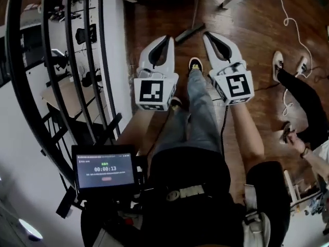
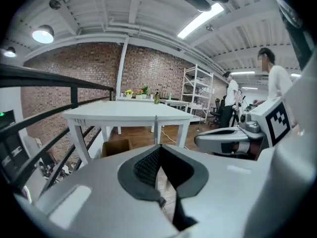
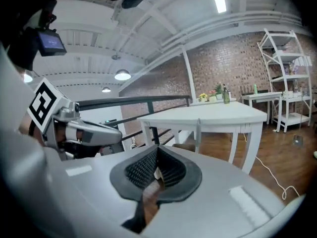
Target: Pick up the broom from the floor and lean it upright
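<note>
The broom stands upright against the white table: its dark head (image 1: 189, 33) rests on the wooden floor and its thin handle (image 1: 197, 4) rises to the table edge. The handle shows as a slim grey pole (image 2: 156, 129) in the left gripper view and again as a pole (image 3: 198, 129) in the right gripper view. My left gripper (image 1: 165, 38) and right gripper (image 1: 207, 35) are held side by side in the air, short of the broom, not touching it. Both are shut with nothing between the pads, as the left gripper (image 2: 157, 148) and right gripper (image 3: 157, 148) show in their own views.
A black railing (image 1: 56, 60) runs along the left with a drop behind it. The white table (image 2: 129, 115) has a cardboard box (image 2: 115, 147) under it. A white cable (image 1: 295, 30) lies on the floor by another person's legs (image 1: 303, 94). People stand near a shelf rack (image 2: 197, 90).
</note>
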`<move>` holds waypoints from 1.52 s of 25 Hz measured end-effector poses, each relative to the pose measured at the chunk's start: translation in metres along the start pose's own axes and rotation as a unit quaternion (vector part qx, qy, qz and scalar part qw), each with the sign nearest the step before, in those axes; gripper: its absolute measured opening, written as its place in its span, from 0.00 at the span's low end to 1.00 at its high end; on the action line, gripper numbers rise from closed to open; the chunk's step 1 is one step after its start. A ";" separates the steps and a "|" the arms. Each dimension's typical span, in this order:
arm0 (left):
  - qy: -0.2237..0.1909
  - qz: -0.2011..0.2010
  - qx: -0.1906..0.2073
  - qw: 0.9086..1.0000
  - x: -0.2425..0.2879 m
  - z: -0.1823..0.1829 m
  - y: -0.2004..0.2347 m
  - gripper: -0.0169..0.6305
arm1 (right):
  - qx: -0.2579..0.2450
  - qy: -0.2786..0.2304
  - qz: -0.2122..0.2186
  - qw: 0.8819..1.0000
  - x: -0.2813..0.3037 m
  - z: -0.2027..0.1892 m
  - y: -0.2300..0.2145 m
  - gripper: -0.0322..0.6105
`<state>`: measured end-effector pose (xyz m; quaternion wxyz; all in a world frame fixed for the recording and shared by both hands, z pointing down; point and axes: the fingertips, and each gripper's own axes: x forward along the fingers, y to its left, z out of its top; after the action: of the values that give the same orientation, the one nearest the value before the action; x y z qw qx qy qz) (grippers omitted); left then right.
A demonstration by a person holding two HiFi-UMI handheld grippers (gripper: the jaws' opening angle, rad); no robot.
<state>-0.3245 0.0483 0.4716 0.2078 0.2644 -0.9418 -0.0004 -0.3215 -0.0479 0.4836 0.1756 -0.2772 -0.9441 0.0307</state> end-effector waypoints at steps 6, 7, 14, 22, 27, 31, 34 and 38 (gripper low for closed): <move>-0.038 0.037 0.041 0.998 0.013 -0.061 0.044 0.05 | -0.020 -0.057 0.075 0.995 0.059 -0.056 0.047 0.05; -0.044 0.046 0.042 0.997 0.013 -0.084 0.067 0.05 | -0.024 -0.066 0.090 0.993 0.079 -0.077 0.068 0.05; -0.109 0.046 0.046 0.992 0.091 -0.096 0.100 0.05 | -0.034 -0.119 0.108 0.986 0.141 -0.108 0.034 0.05; -0.127 0.072 0.055 0.988 0.064 -0.129 0.102 0.05 | -0.023 -0.118 0.131 0.984 0.139 -0.133 0.056 0.05; -0.109 0.056 0.034 0.992 0.074 -0.093 0.072 0.05 | -0.004 -0.087 0.102 0.991 0.115 -0.108 0.022 0.05; -0.114 0.034 0.033 0.992 0.075 -0.126 0.105 0.05 | -0.007 -0.086 0.085 0.993 0.143 -0.138 0.045 0.05; -0.118 0.026 0.039 0.992 0.060 -0.139 0.113 0.05 | -0.015 -0.090 0.081 0.993 0.146 -0.147 0.067 0.05; -0.115 0.030 0.037 0.992 0.061 -0.089 0.078 0.05 | -0.015 -0.083 0.094 0.992 0.118 -0.100 0.044 0.05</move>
<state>-0.3757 0.0944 0.5860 0.0880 0.2416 -0.9663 0.0103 -0.3572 0.0485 0.6072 0.0893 -0.3637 -0.9256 0.0558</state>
